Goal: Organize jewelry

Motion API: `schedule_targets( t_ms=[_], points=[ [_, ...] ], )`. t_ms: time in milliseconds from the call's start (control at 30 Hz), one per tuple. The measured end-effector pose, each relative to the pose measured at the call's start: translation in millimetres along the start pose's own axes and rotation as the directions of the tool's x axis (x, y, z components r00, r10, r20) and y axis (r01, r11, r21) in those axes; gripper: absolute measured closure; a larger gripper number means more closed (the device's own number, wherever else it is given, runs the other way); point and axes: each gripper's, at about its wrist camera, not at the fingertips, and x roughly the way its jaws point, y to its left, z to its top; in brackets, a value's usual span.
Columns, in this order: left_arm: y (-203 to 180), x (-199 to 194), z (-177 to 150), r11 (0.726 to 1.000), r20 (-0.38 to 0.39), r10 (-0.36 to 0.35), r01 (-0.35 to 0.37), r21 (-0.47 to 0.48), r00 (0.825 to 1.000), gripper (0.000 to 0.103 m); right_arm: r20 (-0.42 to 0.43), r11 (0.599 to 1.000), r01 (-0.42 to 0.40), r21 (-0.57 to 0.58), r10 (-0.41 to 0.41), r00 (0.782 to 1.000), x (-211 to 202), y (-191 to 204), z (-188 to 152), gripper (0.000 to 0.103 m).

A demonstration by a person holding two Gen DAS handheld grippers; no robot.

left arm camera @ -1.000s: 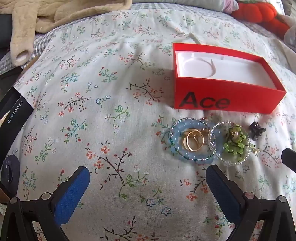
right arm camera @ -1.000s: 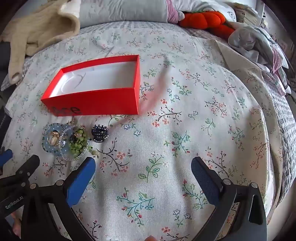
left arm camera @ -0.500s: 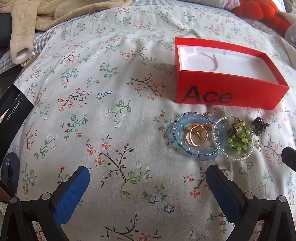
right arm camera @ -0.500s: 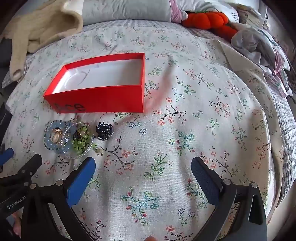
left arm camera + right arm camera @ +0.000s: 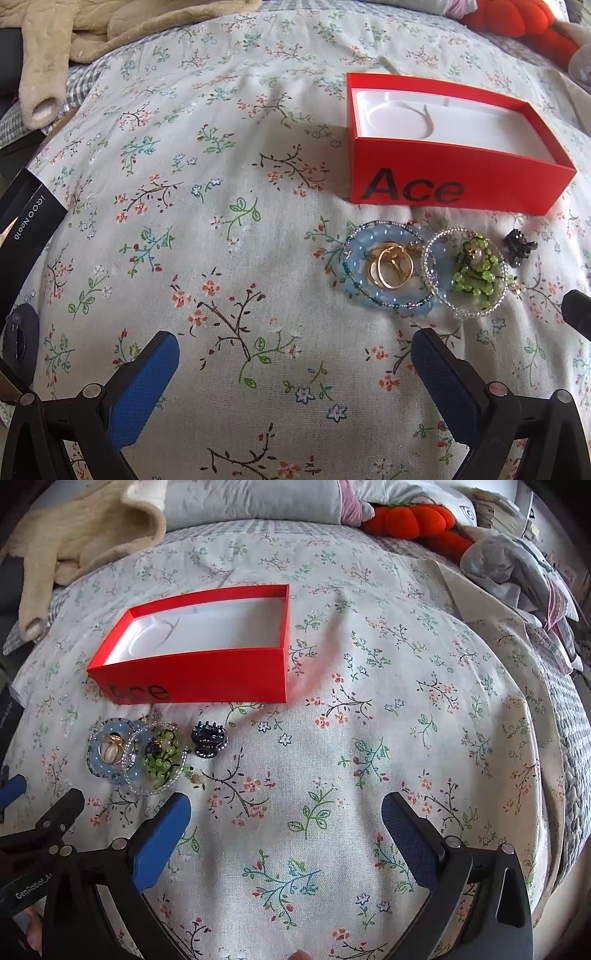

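Left gripper (image 5: 293,354) low in frame, jaws wide apart, nothing between them, over the floral bedspread (image 5: 207,206). Right gripper (image 5: 286,814) likewise: jaws spread, holding nothing. Red "Ace" box (image 5: 443,184) sat open at upper right of the left view, white insert bare. Just below it lay a blue beaded bracelet (image 5: 356,262) ringing gold rings (image 5: 391,267), overlapped by a clear beaded bracelet (image 5: 463,312) holding green beads (image 5: 476,277). Small dark hair claw (image 5: 208,739) just right of these.
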Motion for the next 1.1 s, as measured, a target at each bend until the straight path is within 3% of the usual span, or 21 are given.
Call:
schedule_targets(
  t_ms=[1100],
  points=[
    [1.5,-0.1,-0.8,1.0,0.002,-0.003,0.003,-0.005,1.0,0.0,-0.001,1.0,-0.002,-0.002,0.002,1.0,-0.6,2.9,-0.6,0.0]
  ],
)
